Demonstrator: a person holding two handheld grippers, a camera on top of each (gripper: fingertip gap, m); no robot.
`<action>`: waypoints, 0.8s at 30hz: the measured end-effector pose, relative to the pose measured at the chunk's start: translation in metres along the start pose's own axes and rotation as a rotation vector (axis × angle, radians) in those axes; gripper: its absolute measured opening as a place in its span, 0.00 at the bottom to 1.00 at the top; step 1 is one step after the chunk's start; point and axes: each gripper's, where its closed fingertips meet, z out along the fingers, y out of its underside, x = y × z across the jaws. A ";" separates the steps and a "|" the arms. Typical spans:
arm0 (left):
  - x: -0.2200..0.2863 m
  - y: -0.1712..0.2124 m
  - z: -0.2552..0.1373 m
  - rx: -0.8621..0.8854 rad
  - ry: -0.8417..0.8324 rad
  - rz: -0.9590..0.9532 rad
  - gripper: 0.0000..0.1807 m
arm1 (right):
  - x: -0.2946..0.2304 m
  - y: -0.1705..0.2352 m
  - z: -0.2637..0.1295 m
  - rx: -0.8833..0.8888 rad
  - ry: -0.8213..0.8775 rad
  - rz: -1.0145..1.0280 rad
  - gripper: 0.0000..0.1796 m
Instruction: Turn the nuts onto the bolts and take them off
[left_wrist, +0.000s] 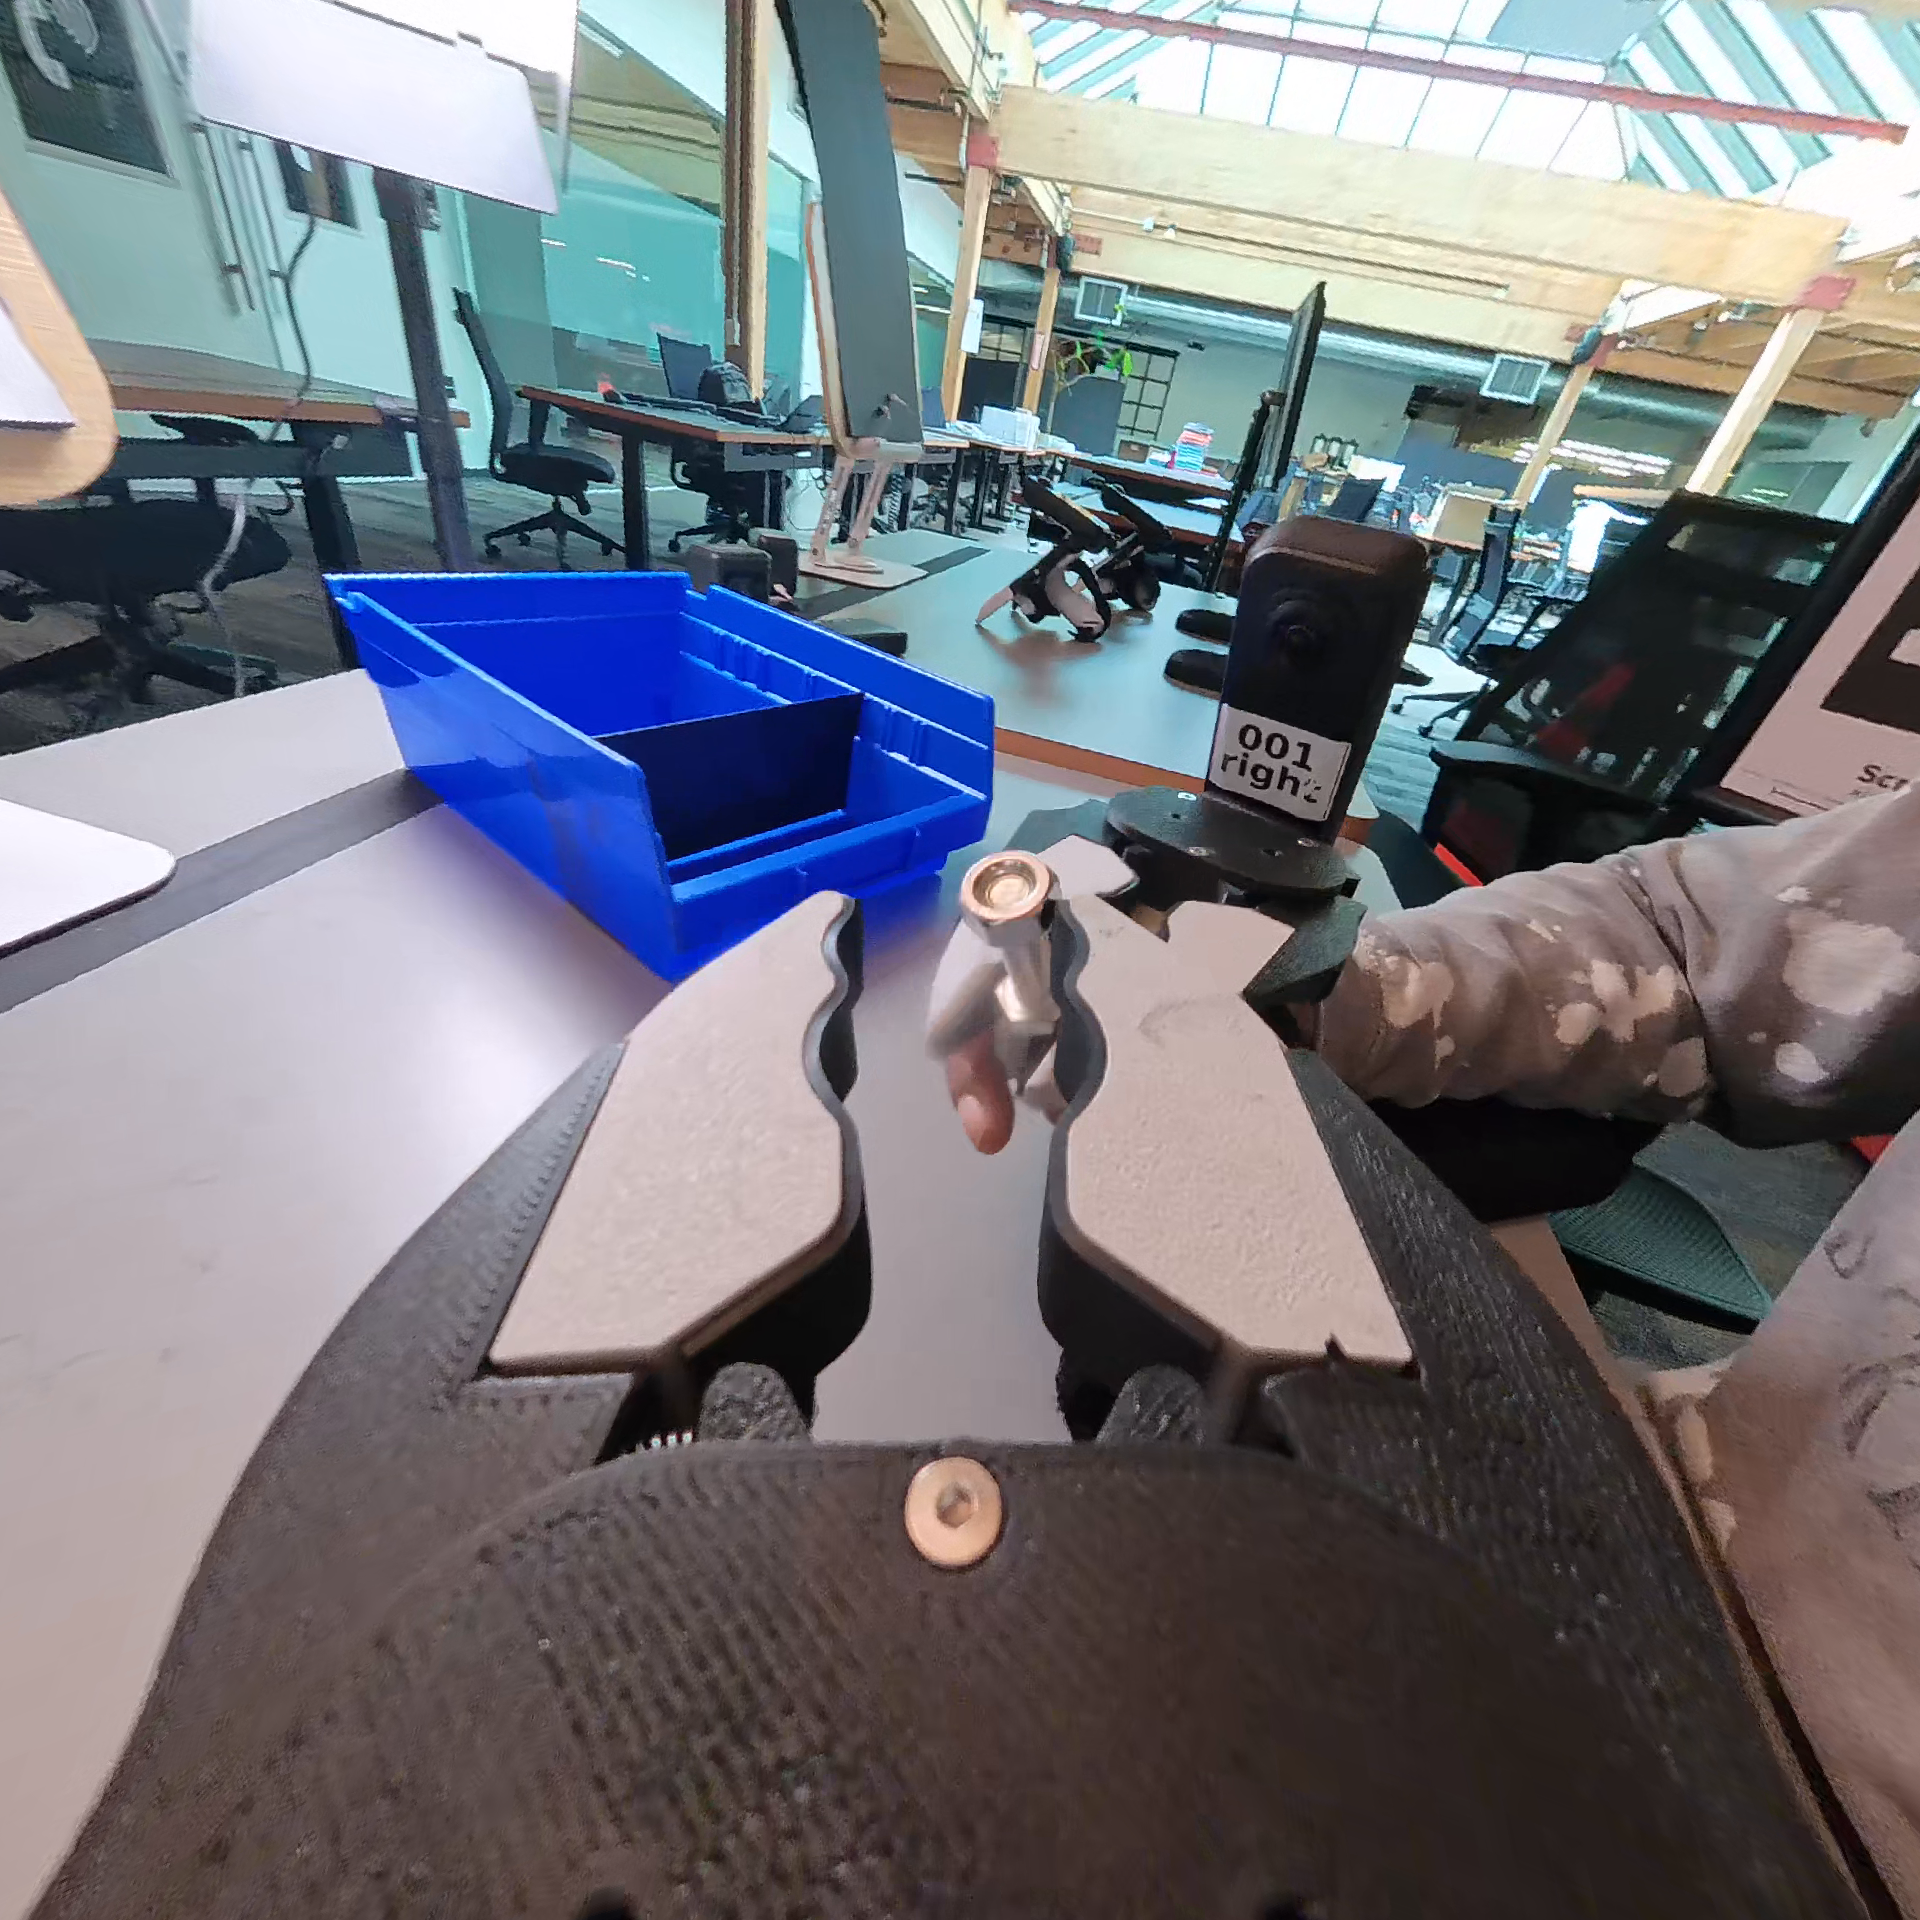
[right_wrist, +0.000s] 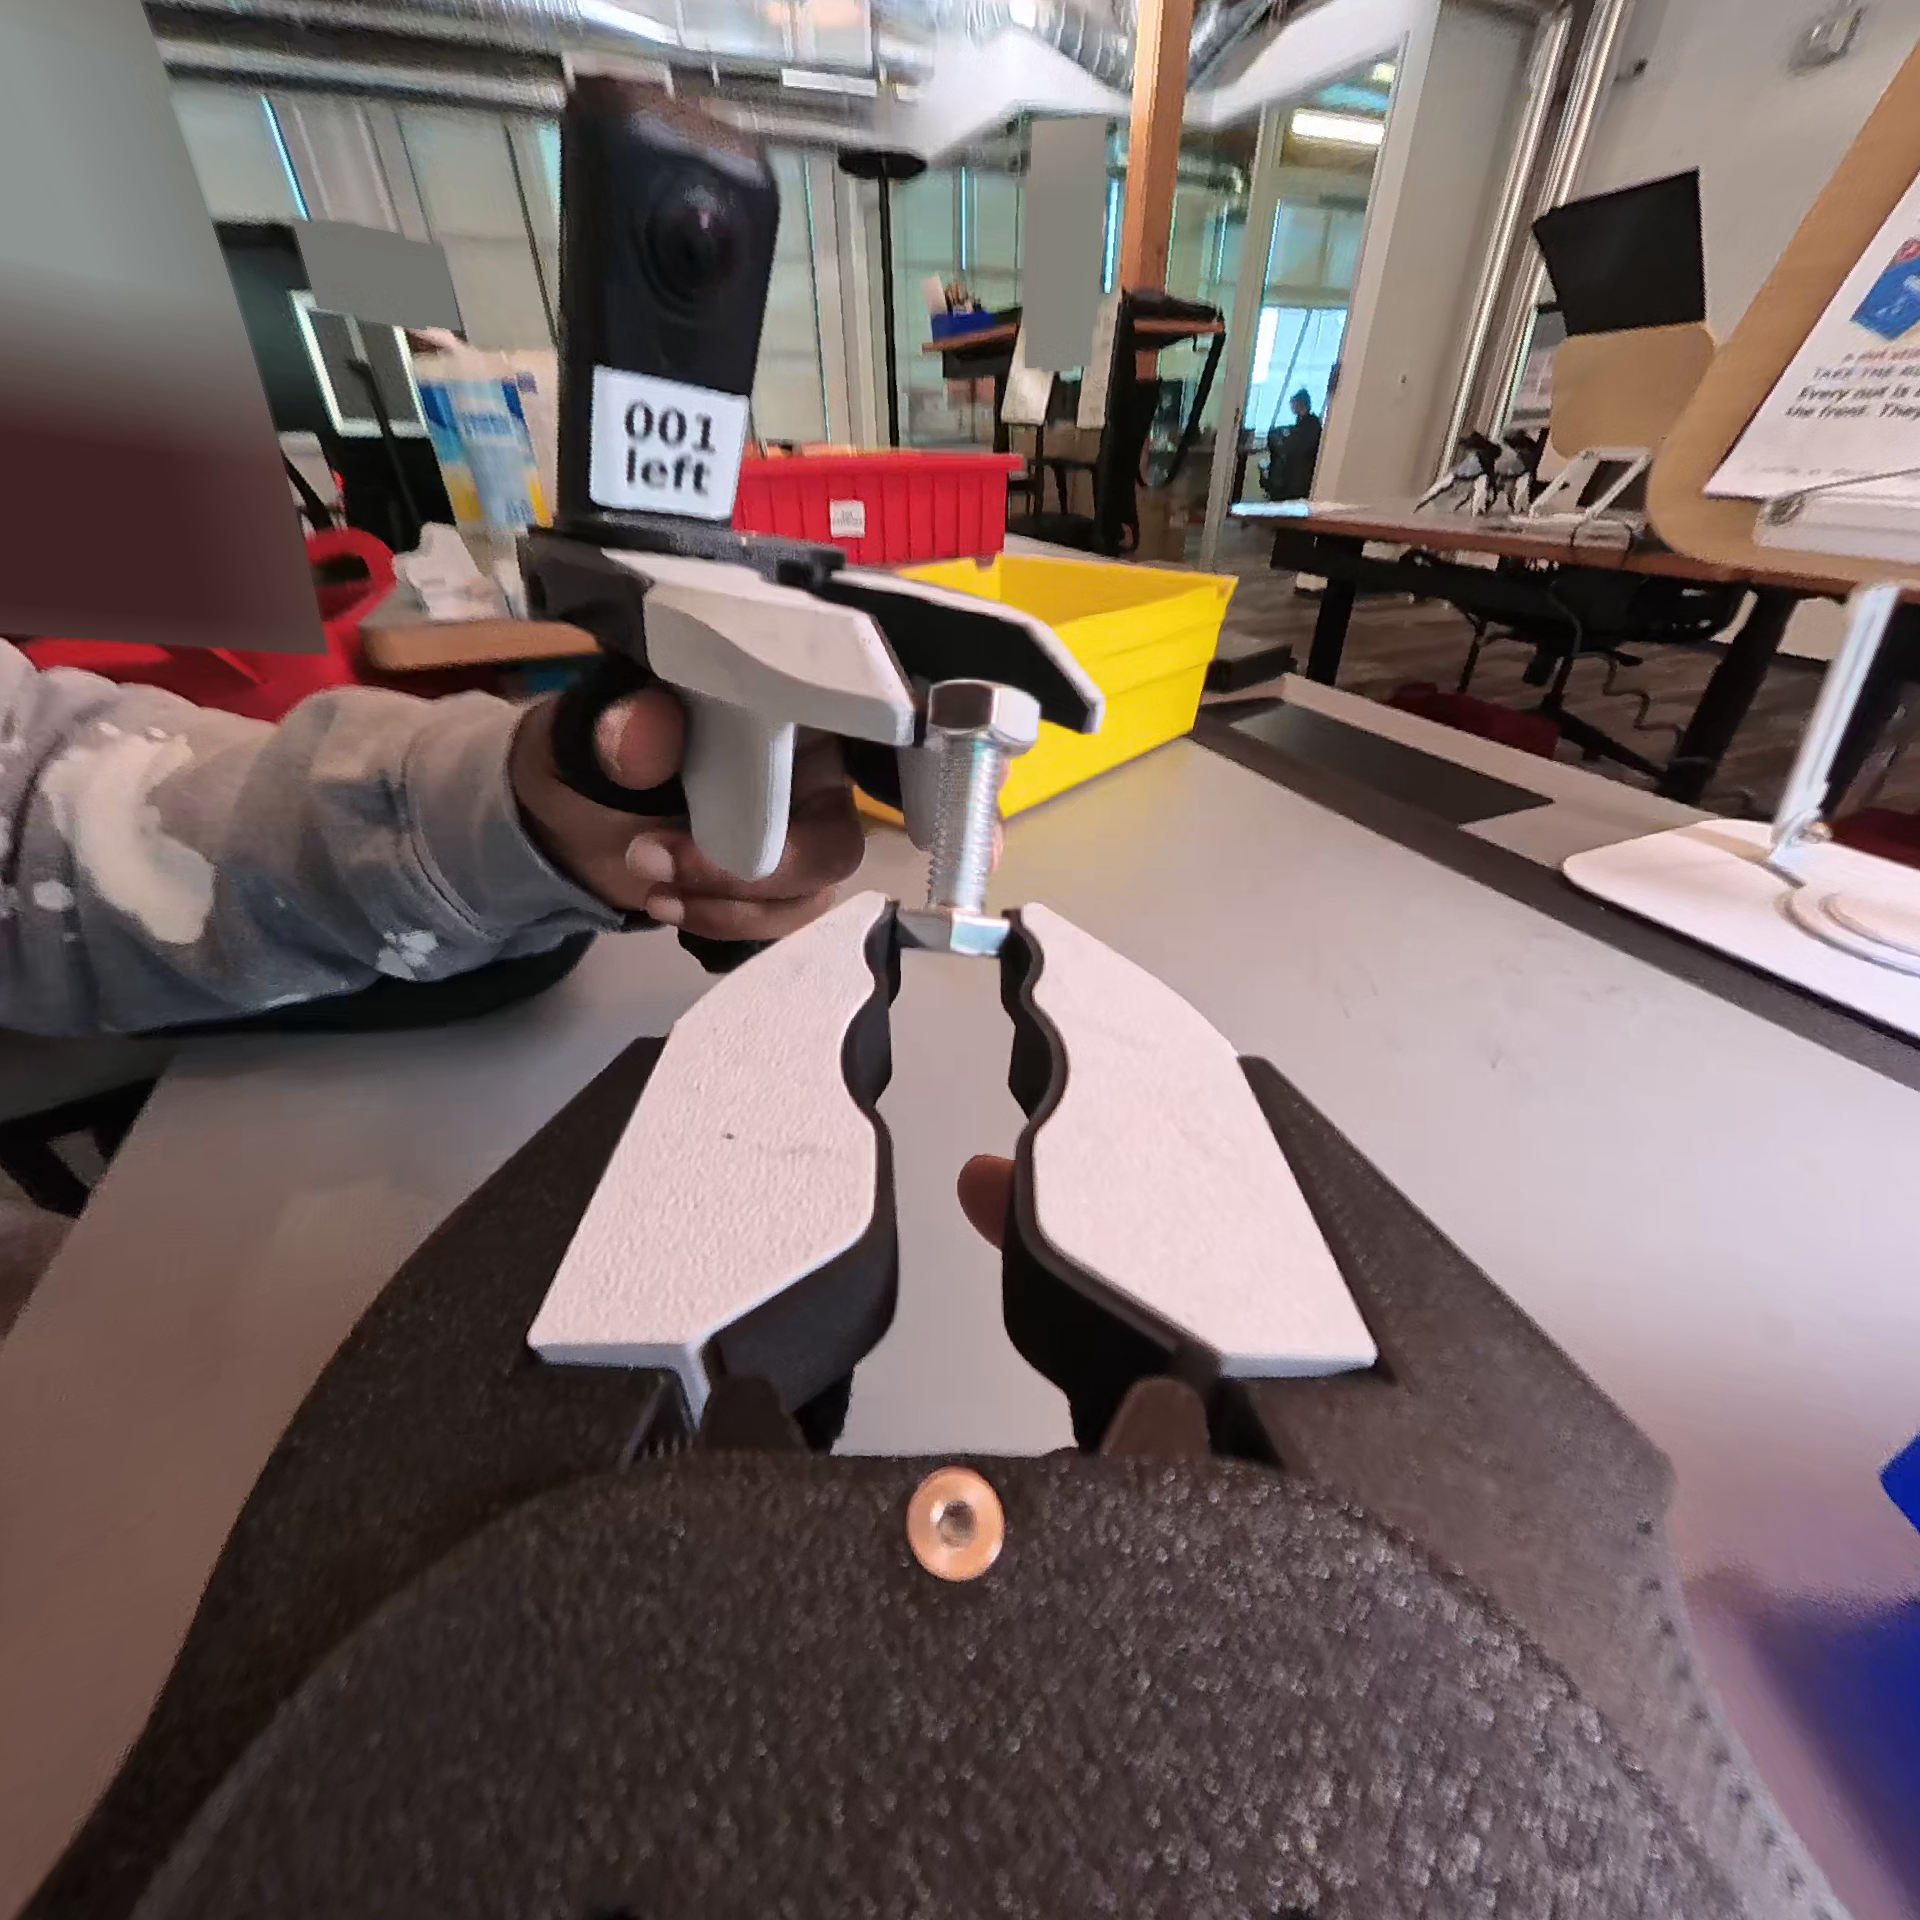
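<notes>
Bolt (right_wrist: 966, 800) upright btwn both tongs, nut (right_wrist: 954, 932) in right tongs (right_wrist: 956, 935), head at left tongs (right_wrist: 982, 712)

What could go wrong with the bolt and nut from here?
The right gripper pinches the nut only at its fingertips, so it may slip or drop when turned. The left gripper holds the bolt just by its head; the shank could tilt and cross-thread.
</notes>
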 end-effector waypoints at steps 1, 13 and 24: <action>-0.003 -0.001 -0.002 0.000 -0.018 0.008 0.19 | 0.002 -0.004 -0.002 0.025 -0.001 0.011 0.10; 0.009 0.003 0.003 -0.007 0.075 -0.091 0.11 | -0.002 -0.005 0.000 0.025 -0.003 -0.014 0.10; 0.010 0.015 0.008 -0.105 -0.006 0.115 0.11 | -0.002 0.016 0.006 -0.101 0.021 -0.037 0.10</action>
